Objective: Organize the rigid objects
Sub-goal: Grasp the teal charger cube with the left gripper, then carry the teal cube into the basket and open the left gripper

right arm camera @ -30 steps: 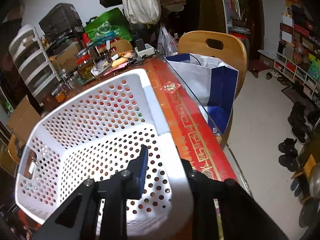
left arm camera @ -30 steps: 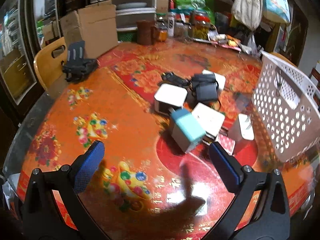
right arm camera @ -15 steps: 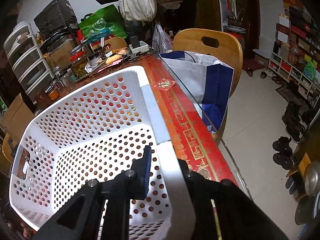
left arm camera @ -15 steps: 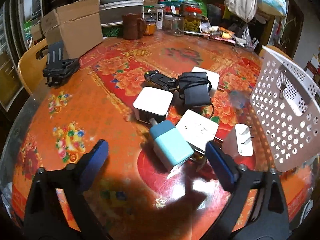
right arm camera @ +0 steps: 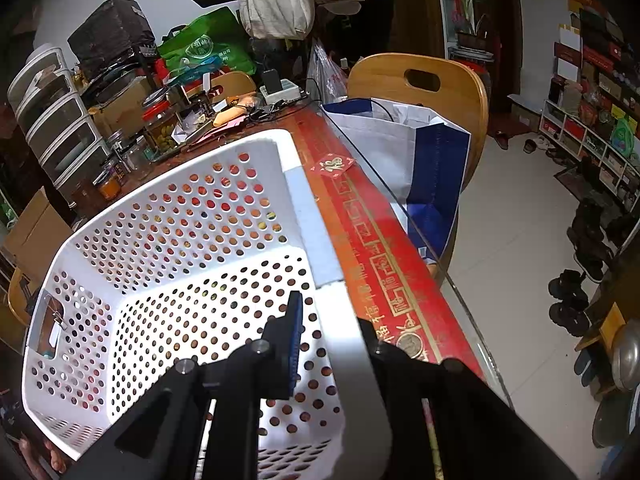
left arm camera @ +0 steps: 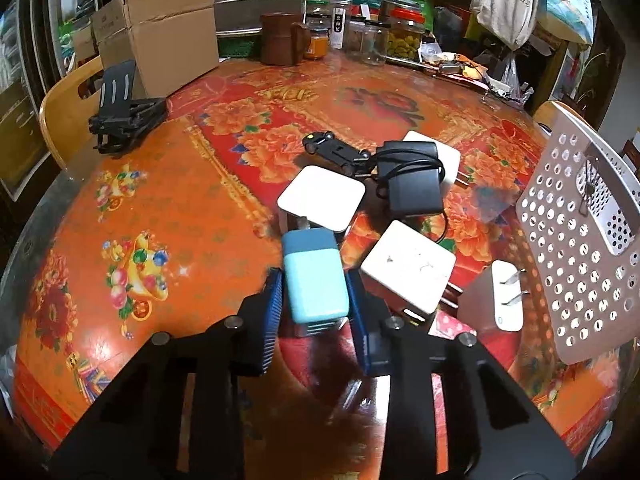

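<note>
The left gripper had advanced and narrowed its jaws onto the teal charger; the right gripper stayed clenched on the white basket rim.

So my left gripper went from hovering wide open short of the pile to sitting right on the blue charger, pads closed in against both its sides. The charger pile now sits dead center, 12 o'clock. On my right, the white basket drifted a bit toward 6 o'clock in view.
</note>
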### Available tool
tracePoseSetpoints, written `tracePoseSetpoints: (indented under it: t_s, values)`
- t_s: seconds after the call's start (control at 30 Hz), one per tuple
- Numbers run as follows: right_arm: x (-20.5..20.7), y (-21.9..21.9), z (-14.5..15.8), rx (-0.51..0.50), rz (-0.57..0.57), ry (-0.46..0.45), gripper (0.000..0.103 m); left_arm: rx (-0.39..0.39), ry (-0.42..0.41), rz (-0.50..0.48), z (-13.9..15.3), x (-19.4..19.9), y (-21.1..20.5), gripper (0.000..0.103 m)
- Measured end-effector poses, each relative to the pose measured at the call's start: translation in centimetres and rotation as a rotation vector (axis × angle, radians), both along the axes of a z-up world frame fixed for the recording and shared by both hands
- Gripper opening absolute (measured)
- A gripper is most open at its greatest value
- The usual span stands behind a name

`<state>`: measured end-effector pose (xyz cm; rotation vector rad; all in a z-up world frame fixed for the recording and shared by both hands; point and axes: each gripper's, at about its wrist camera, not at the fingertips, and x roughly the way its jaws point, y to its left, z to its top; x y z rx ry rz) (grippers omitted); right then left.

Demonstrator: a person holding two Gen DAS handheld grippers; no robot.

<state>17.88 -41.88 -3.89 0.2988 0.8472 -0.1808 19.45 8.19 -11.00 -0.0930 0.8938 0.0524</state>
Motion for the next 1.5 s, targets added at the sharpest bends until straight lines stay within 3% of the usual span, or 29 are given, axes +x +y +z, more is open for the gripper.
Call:
tracePoseSetpoints:
  t_s: [0.17,0.33,0.5,0.63,0.77,1.13,1.3,1.5]
  values:
    - [0.0,0.1,0.0,-0.003,-0.001,0.003,0.014,0.038,0.019,0.004,-0.9,0.4,0.1,0.025]
    - [0.1,0.2,0.0,-0.006,0.000,0.004,0.014,0.132,-0.046,0.028,0.1,-0.5,-0.2,0.025]
    - [0.1,0.3,0.0,-0.006,0.000,0.005,0.014,0.201,-0.103,0.032,2.3,-1.1,-0.6,0.024]
    - [0.1,0.3,0.0,-0.006,0.003,0.004,0.014,0.323,-0.158,0.020,5.1,-1.2,-2.2,0.025]
    - [0.1,0.3,0.0,-0.005,0.005,0.002,0.014,0.395,-0.209,-0.009,8.4,-1.2,-4.3,0.025]
    - [0.1,0.3,0.0,-0.002,0.009,0.003,0.014,0.468,-0.285,-0.207,14.6,-1.3,-15.8,0.025]
    - [0.1,0.3,0.0,-0.001,0.010,0.003,0.014,0.477,-0.266,-0.304,15.3,-0.5,-21.6,0.025]
    - [-0.1,0.4,-0.2,0.000,0.014,0.002,0.014,0.514,-0.170,-0.428,13.4,1.9,-28.5,0.025]
